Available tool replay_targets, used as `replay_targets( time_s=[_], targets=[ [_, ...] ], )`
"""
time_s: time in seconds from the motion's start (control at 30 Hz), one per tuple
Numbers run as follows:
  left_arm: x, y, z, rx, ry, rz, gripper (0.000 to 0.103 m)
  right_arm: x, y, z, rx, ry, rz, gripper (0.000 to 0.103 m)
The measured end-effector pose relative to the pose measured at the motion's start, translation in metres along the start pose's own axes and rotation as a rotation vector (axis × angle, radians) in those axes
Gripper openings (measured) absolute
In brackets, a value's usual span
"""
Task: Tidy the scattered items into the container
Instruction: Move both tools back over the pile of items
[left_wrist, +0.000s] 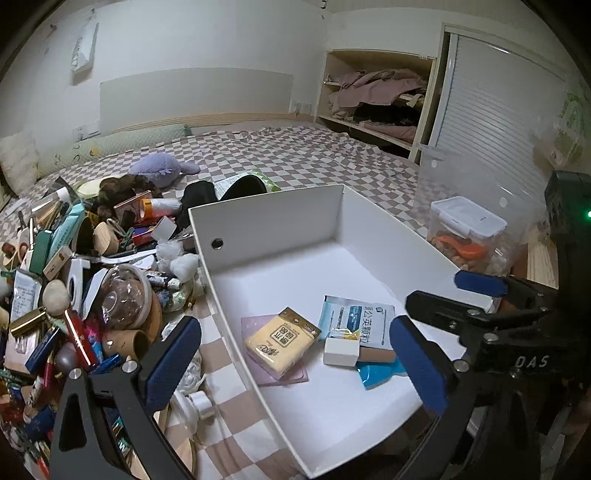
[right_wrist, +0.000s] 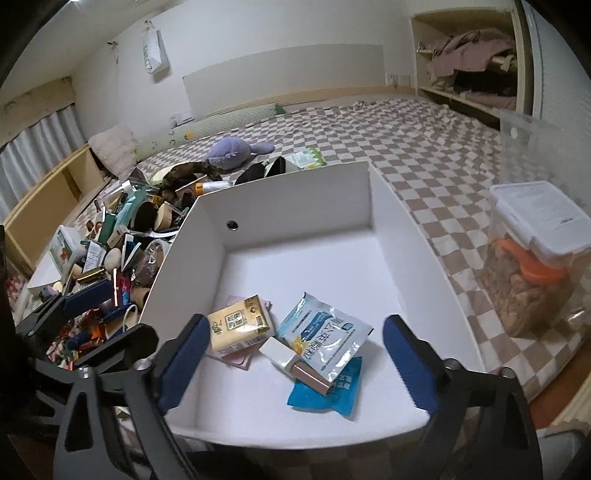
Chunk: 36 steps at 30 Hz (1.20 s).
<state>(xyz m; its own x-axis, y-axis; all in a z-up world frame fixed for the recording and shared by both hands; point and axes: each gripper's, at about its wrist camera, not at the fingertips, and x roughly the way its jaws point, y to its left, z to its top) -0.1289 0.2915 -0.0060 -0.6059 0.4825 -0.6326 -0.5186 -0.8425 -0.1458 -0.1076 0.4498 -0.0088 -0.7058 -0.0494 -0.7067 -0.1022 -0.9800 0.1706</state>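
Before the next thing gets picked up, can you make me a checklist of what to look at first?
1. Right hand-held gripper empty: ok, jaws wide, nothing between them.
2. Left hand-held gripper empty: ok, jaws wide, nothing gripped.
3. Room left in the white box: ok, the far half of its floor is bare.
4. Things already dropped stay inside: ok, the yellow pack, the white sachet and the white-capped tube lie on the box floor.
5. More to tidy: ok, the pile of clutter lies on the checkered blanket beside the box.
6. Which item comes out easily: cannot tell, they overlap.
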Motion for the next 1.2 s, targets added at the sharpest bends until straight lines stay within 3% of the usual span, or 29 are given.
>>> replay_targets(
  time_s=[0.2,0.53,0.97,1.2],
  targets=[
    [-0.018,0.007,-0.002,-0.022,-0.027,0.018,0.103,-0.015,0.004,-0.003,-0.005,-0.042,-0.004,0.103],
    [-0.065,0.029,0.002,-0.052,-0.086,0.037,0.103,-0.049,0.017,0.001,0.07,-0.199,0.079,0.103],
    [-0.134,0.08,0.019,-0.049,-0.215,0.092,0.103,-0.082,0.095,0.014,-0.086,-0.291,0.136,0.103],
    [-0.172,0.145,0.006,-0.097,-0.262,0.173,0.103,-0.089,0.146,0.021,-0.135,-0.322,0.195,0.103]
  ],
)
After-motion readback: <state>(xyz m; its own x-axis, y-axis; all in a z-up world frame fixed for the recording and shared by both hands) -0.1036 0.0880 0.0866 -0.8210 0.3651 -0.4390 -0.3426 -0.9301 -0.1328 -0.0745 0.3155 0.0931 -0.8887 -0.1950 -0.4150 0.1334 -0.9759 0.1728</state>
